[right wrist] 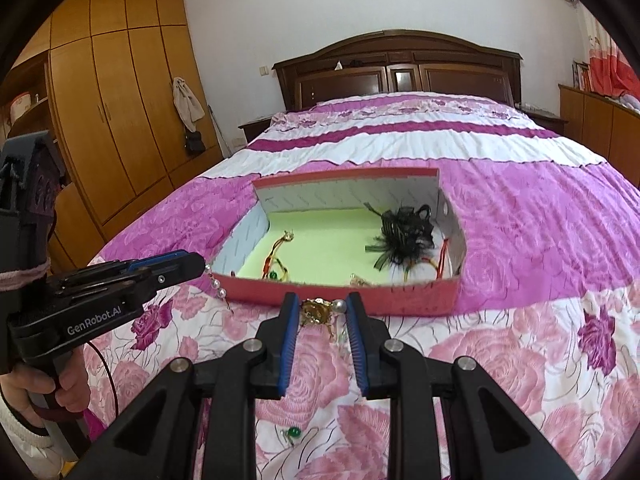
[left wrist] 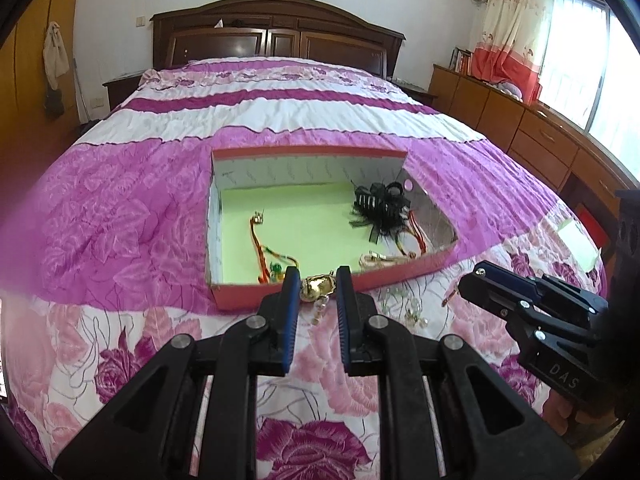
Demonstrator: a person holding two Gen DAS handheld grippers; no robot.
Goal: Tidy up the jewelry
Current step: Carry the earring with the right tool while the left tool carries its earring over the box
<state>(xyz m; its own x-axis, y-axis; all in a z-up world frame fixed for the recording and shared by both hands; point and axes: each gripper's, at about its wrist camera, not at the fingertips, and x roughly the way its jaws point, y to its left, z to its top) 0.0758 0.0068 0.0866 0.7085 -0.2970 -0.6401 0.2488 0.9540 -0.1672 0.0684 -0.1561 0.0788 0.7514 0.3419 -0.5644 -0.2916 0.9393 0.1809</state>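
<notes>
Both cameras sit low and close over the pink flowery bedspread [left wrist: 120, 200], looking toward the far headboard; both show the red cardboard box [right wrist: 344, 294].

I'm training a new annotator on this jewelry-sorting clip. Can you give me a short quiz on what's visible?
1. True or false: the black hair clip lies inside the red box.
2. The red box's inside floor is: A pale green, B blue, C black.
3. Fill in: the jewelry piece held in the left hand-held gripper is gold with dangling ____.

Key: 1 true; 2 A; 3 pearls.
</notes>
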